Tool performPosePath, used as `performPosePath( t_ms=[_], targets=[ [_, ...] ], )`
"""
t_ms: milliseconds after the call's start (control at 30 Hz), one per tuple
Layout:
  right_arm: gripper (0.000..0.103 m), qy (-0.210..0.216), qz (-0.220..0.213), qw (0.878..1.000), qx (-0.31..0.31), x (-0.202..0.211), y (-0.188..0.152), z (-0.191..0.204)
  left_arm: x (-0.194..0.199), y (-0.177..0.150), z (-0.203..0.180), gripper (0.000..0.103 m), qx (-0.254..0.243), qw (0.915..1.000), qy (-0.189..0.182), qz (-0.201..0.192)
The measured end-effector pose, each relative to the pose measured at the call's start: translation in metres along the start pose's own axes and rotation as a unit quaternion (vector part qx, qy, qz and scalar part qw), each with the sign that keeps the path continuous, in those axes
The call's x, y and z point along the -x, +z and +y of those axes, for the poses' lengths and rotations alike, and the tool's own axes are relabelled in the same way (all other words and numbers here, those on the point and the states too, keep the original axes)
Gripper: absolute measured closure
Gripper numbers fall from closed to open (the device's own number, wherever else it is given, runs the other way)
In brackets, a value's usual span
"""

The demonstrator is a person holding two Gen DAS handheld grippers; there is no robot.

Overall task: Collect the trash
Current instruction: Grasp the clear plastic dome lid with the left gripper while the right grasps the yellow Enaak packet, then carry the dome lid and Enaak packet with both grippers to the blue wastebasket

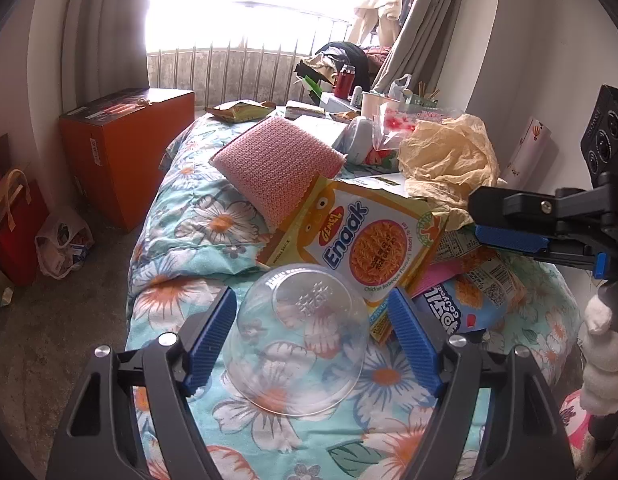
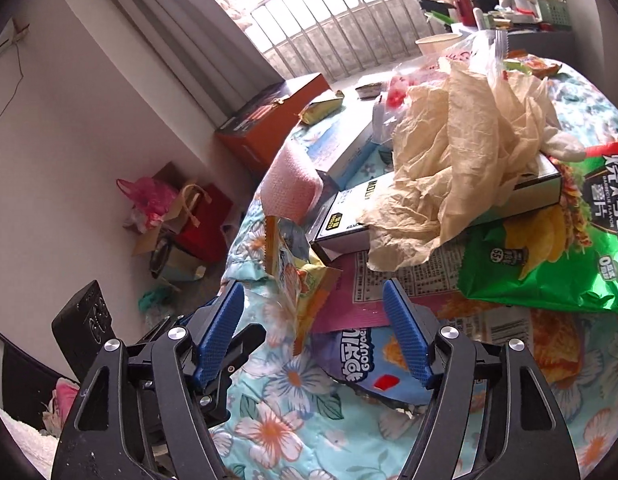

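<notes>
A bed with a floral quilt (image 1: 197,236) fills the middle of the room, strewn with litter. On the floor at nine o'clock from it stands an orange box (image 1: 125,148), and nearer the wall a red paper bag (image 1: 17,224).

Toward two o'clock on the bed a big wad of crumpled tan paper (image 2: 461,160) lies draped over a flat white-and-black box (image 2: 349,216). Just beside that, at three o'clock, a green chip bag (image 2: 549,248) overlaps a pink printed wrapper (image 2: 361,292). A pink knitted cushion (image 1: 277,164) leans at eleven o'clock, touching the yellow Enaak noodle packet (image 1: 365,236). A blue snack packet (image 2: 369,368) lies flat on the quilt below the pink wrapper.

The left gripper (image 1: 313,344) has its blue fingers (image 1: 213,340) spread wide on either side of an upturned clear plastic cup (image 1: 301,340); whether the pads touch its walls I cannot tell. The cup rests on the quilt at six o'clock from the noodle packet, its rim overlapping that packet's lower edge.

The right gripper (image 2: 315,334) hovers with fingers (image 2: 409,336) parted, holding nothing, over the blue packet and a small standing yellow wrapper (image 2: 297,284).
</notes>
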State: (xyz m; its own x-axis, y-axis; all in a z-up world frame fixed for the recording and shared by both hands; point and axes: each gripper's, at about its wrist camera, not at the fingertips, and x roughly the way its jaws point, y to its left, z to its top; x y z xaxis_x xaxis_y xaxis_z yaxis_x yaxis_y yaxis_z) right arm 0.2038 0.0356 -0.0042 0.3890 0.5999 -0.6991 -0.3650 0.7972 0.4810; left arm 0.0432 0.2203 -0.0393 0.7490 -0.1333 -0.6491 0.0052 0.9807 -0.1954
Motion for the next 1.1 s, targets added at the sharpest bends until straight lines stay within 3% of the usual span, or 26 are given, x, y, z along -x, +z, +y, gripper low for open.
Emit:
performPosePath(
  t_ms=[67,200,267,300,400,667,1100],
  targets=[
    [0.043,-0.001,0.005,1.000,-0.001,-0.013,0.003,0.002,-0.002,-0.001,0.004,0.037,0.005,1.0000,0.001,0.002],
    [0.060,0.007,0.022,1.000,-0.014,-0.025,0.005,-0.001,0.000,-0.001,0.011,0.038,0.016,0.9998,-0.011,-0.001],
    [0.082,0.008,0.030,0.999,-0.013,-0.030,0.004,0.002,0.002,-0.001,0.012,0.038,0.015,0.9998,-0.008,-0.002],
    [0.088,0.011,0.034,0.999,-0.012,-0.029,0.003,0.003,0.003,-0.001,0.012,0.038,0.017,0.9998,-0.008,-0.003],
    [0.092,0.011,0.028,1.000,0.000,-0.020,-0.001,0.011,0.012,0.001,0.015,0.039,0.021,0.9997,-0.009,-0.010],
    [0.096,-0.036,0.005,0.998,0.047,0.017,-0.011,0.029,0.051,0.010,0.009,0.039,0.020,0.9990,-0.013,-0.039],
    [0.097,-0.106,-0.044,0.993,0.031,0.096,-0.044,0.010,0.075,0.025,-0.057,0.039,-0.024,0.9958,-0.070,-0.053]
  ],
)
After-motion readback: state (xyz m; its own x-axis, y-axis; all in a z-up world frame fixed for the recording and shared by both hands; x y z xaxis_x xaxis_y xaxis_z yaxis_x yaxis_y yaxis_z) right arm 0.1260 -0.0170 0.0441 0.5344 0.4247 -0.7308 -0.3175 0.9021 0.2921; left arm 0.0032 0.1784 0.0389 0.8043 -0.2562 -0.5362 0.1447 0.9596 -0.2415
